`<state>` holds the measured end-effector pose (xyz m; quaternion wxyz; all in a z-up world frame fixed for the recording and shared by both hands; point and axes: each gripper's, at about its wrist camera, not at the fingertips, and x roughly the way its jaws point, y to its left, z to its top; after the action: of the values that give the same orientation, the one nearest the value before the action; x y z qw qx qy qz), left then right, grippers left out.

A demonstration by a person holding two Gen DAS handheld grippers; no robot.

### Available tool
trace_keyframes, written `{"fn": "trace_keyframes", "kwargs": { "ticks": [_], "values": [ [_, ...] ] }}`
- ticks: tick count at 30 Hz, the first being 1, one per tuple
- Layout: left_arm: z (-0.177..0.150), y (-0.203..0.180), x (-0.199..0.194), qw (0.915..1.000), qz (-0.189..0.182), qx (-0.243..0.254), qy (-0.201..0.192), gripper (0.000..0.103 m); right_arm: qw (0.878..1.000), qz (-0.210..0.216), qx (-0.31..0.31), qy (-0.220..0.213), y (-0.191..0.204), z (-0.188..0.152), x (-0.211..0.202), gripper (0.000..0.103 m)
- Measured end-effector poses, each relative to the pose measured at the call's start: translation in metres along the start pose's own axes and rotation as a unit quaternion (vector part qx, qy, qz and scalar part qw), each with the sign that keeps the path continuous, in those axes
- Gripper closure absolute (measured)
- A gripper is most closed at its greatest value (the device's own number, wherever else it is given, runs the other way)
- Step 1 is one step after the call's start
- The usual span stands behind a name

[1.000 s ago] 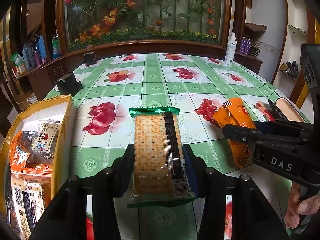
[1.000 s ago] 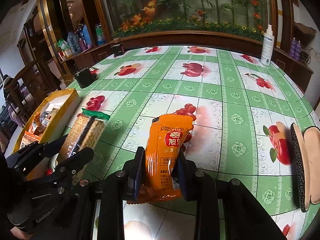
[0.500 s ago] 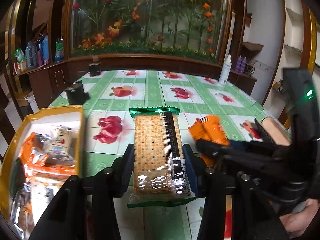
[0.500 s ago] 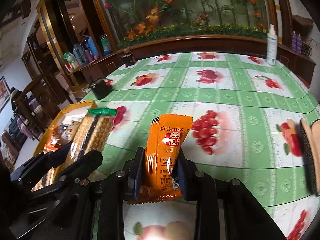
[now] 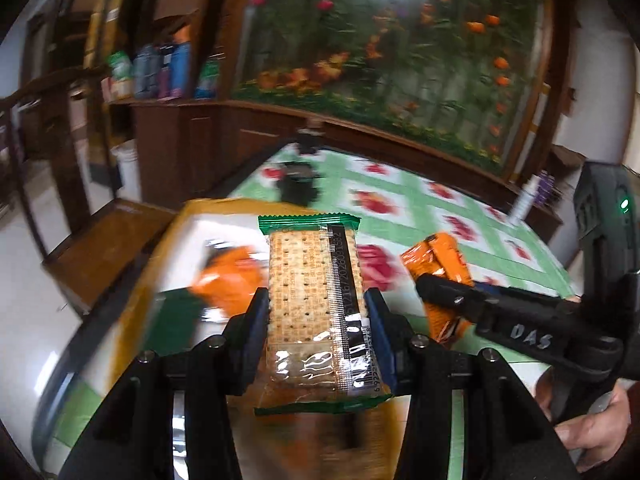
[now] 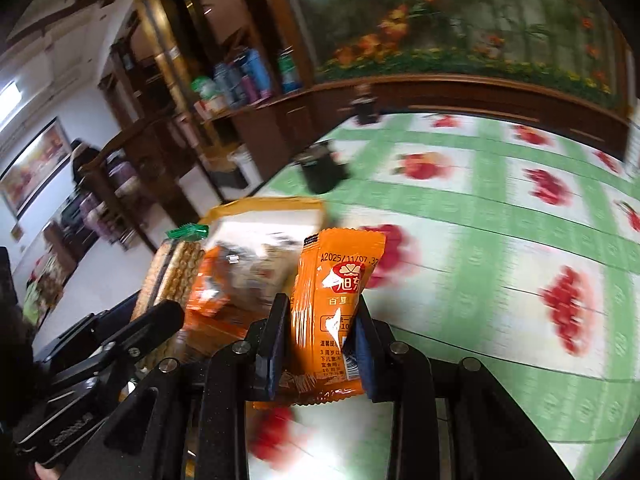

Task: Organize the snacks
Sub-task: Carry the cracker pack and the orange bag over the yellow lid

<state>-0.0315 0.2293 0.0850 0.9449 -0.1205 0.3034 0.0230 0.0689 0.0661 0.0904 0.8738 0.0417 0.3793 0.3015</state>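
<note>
The left gripper (image 5: 316, 312) holds the cracker pack (image 5: 314, 304) at the centre of its frame, above the yellow box (image 5: 188, 216). The right gripper (image 6: 320, 324) clamps the orange snack packet (image 6: 334, 304) at lower centre, over the green tablecloth (image 6: 500, 216), just right of the box.

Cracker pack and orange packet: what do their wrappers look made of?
Cracker pack: seemingly thin clear plastic film, glossy, with green ends; crackers show through and highlights glint where it crinkles. Orange packet: likely opaque printed plastic or foil-laminate film, glossy; a crimped, serrated top seal and a bright highlight suggest so.
</note>
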Motion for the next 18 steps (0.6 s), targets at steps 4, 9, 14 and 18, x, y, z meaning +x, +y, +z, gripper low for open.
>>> {"fn": "trace_keyframes", "kwargs": {
  "ticks": [4,9,14,18],
  "values": [
    [-0.007,0.034,0.008,0.9992,0.027,-0.024,0.018,0.056,0.999,0.022,-0.017,0.033,0.028,0.014,0.04,0.07],
    [-0.017,0.051,0.014,0.9983,0.037,-0.033,0.03,0.056,0.995,0.044,-0.014,0.083,0.044,0.031,0.09,0.07],
    [-0.021,0.055,0.02,0.9981,0.042,-0.031,0.031,0.056,0.993,0.031,-0.027,0.111,0.058,0.044,0.123,0.07],
    [-0.021,0.06,0.021,0.9981,0.032,-0.042,0.033,0.056,0.992,0.022,-0.041,0.121,0.067,0.048,0.138,0.07]
  ]
}}
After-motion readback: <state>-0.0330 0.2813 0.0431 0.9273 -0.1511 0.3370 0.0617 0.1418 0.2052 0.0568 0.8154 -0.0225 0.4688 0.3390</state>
